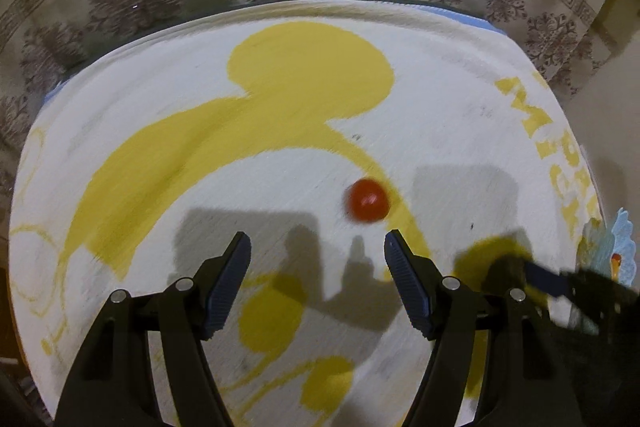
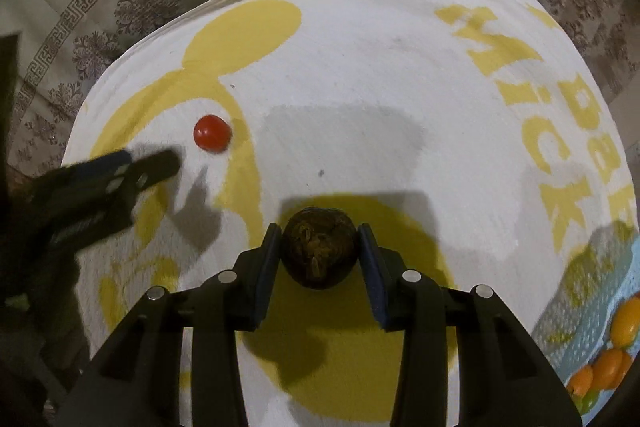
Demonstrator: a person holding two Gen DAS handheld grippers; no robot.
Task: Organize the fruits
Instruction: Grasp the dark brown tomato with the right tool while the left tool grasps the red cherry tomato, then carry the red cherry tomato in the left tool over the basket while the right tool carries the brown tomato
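L wrist view: my left gripper (image 1: 318, 247) sat wide open w/ nothing between the pads, low over the white-and-yellow towel (image 1: 440, 99). A red cherry tomato (image 1: 368, 201) lay loose on the towel at about 1 o'clock from the tips, just ahead of the R pad, not touching it. Frame was smeared, so I judged the tool was in motion. Part of the right gripper (image 1: 548, 279) showed at 4 o'clock, too blurred there to read its state.

R wrist view: my right gripper (image 2: 318, 239) had a dark, wrinkled brown-green round fruit (image 2: 320, 249) between its pads. Both pads looked to touch it, though I couldn't confirm how firmly. Tomato (image 2: 212, 139) was at 10 o'clock, well apart, w/ the left gripper (image 2: 120, 171) just beside it. A light blue tray (image 2: 592, 327) holding orange fruits (image 2: 608, 367) sat at 4 o'clock at the towel's edge.

Risks, as I judged: the tomato is round and off-centre to the open pads, so a fast approach could nudge it rolling. The dark fruit looked soft; squeezing hard could bruise it, too light and it'd slip on the way to the tray.
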